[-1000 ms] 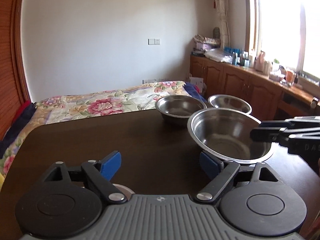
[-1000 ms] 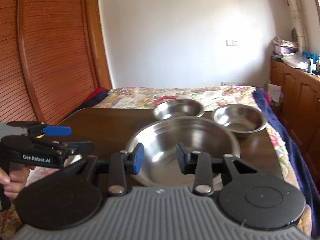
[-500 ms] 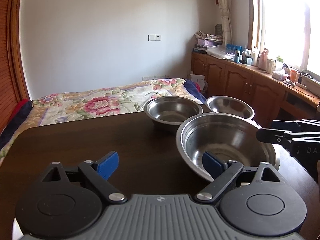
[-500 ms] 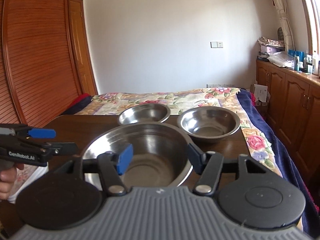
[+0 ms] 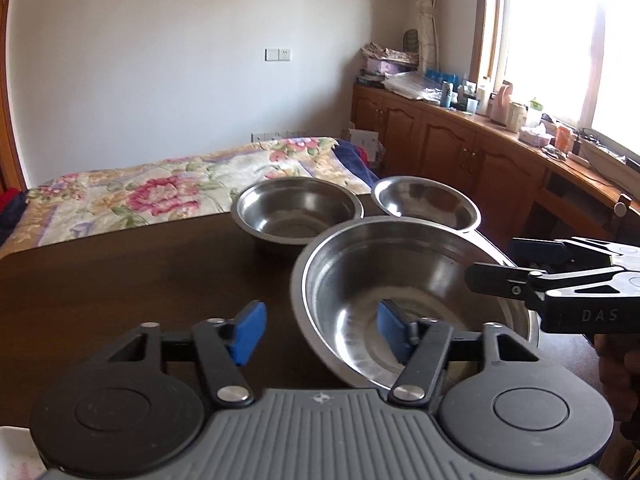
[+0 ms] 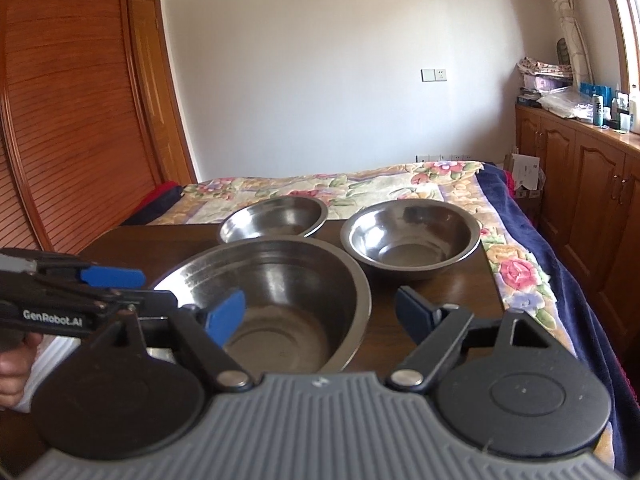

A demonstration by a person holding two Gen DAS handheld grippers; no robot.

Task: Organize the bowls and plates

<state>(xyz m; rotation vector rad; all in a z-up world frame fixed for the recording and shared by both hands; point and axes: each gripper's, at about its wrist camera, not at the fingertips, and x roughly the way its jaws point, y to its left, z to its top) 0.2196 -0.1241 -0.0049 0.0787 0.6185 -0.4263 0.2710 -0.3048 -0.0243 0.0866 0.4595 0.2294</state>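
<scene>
Steel bowls, three of them, sit on a dark wooden worktop (image 5: 120, 272) with a flowery bed (image 5: 168, 192) right behind it. Biggest one, the large bowl (image 5: 404, 292), is nearest the cameras. Behind it are a medium bowl (image 5: 298, 212) on the far left and a small bowl (image 5: 426, 204) on the far right, both close to the worktop's far edge. In the left wrist view the big bowl's rim overlaps the other two, so can't tell if they actually touch.

Left gripper (image 5: 320, 330) hangs low over the near part of the worktop, fingers spread wide and holding nothing. Its right blue pad looks to be over the big bowl's inside, its left pad over bare wood.

Right gripper (image 6: 320, 316) is also spread wide with nothing in it. Its left blue pad shows in front of the big bowl's interior, and its right pad sits off to the right of that rim, near the small bowl. Each gripper shows up at the edge of the other's camera, with a hand (image 6: 14, 364) holding the left one. Wooden cabinets (image 6: 580, 184) run along the right wall, cluttered on top.
</scene>
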